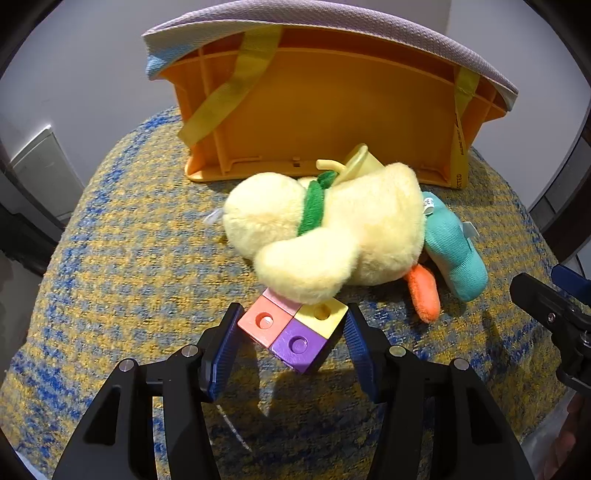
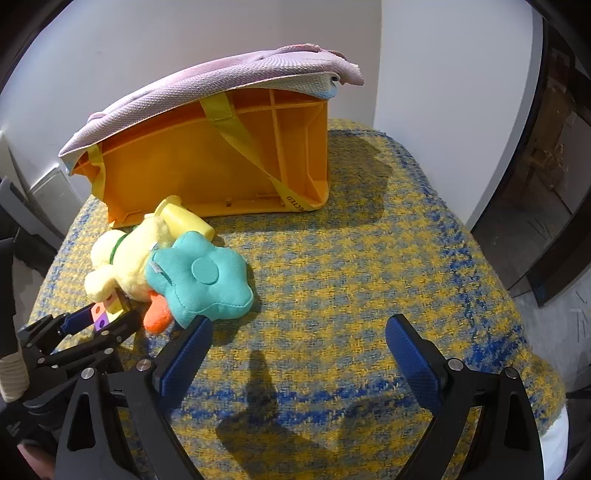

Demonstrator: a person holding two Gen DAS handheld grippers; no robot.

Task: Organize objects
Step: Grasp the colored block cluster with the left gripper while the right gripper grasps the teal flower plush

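Left gripper (image 1: pixel 291 328) clenched on block cluster (image 1: pixel 293 330), touching plush duck (image 1: pixel 328 236)'s near side; right gripper (image 2: pixel 295 343) released, farther off.

1. The crate (image 1: pixel 332 110) lies on its side at the back of the blanket (image 1: pixel 129 258), its open side facing the cameras, next to the wall (image 2: pixel 424 55).
2. A cloth (image 1: pixel 332 22) lies on top of the crate.
3. The cup (image 1: pixel 360 160) lies just before the crate's lower edge, behind and touching the duck (image 1: pixel 332 229).
4. The duck lies before the crate, near the blanket's middle.
5. The flower toy (image 2: pixel 201 280) leans against the duck, on its right in the left wrist view.
6. The blocks (image 1: pixel 295 330) sit before the duck, partly under its wing, between the left gripper (image 1: pixel 291 341) fingers.
7. The right gripper (image 2: pixel 299 354) stands to the right of the flower toy, one finger next to it.
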